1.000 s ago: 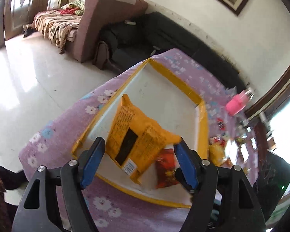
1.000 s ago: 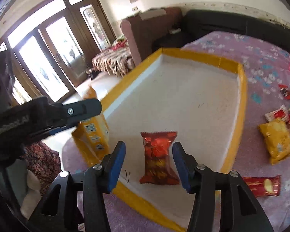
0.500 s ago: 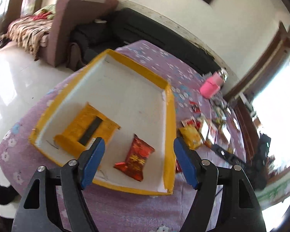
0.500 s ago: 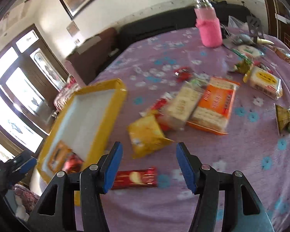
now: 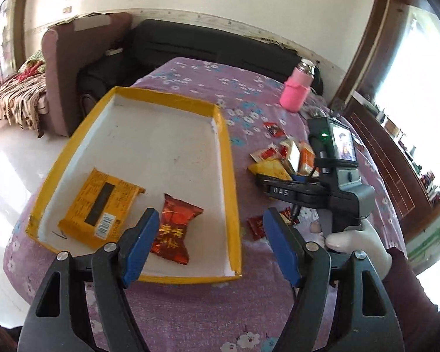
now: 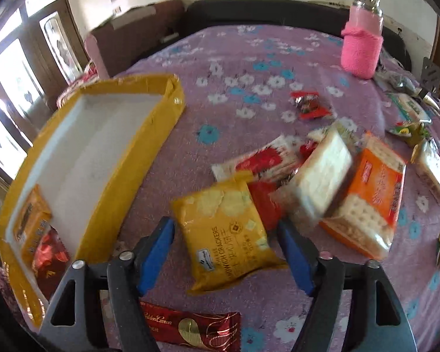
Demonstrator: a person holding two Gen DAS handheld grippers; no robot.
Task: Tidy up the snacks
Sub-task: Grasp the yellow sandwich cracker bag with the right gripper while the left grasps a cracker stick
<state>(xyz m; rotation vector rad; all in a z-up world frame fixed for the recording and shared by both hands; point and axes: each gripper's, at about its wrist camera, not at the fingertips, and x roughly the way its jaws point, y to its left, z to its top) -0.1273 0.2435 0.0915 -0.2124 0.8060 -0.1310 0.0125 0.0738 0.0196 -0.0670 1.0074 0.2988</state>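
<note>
A yellow-rimmed tray (image 5: pixel 228 158) with a white floor lies on the purple flowered cloth. An orange packet (image 5: pixel 99 205) and a red sweet wrapper (image 5: pixel 174 228) lie in it. My left gripper (image 5: pixel 209 248) is open and empty above the tray's near right corner. My right gripper (image 6: pixel 226 256) is open, its blue pads either side of a yellow sandwich-cracker packet (image 6: pixel 224 230) on the cloth. The tray (image 6: pixel 132 170) shows at the left of the right wrist view. The right gripper's body (image 5: pixel 334 176) shows in the left wrist view over the snack pile.
Loose snacks lie right of the tray: a white cracker pack (image 6: pixel 322 182), an orange cracker pack (image 6: pixel 369 193), a small red sweet (image 6: pixel 309 105), a dark red bar (image 6: pixel 190 327). A pink-sleeved bottle (image 6: pixel 362 47) stands at the back. Sofas stand beyond the table.
My right gripper has moved closer to the snack pile and now brackets the yellow cracker packet. My left gripper has swung right, with the tray still below it.
</note>
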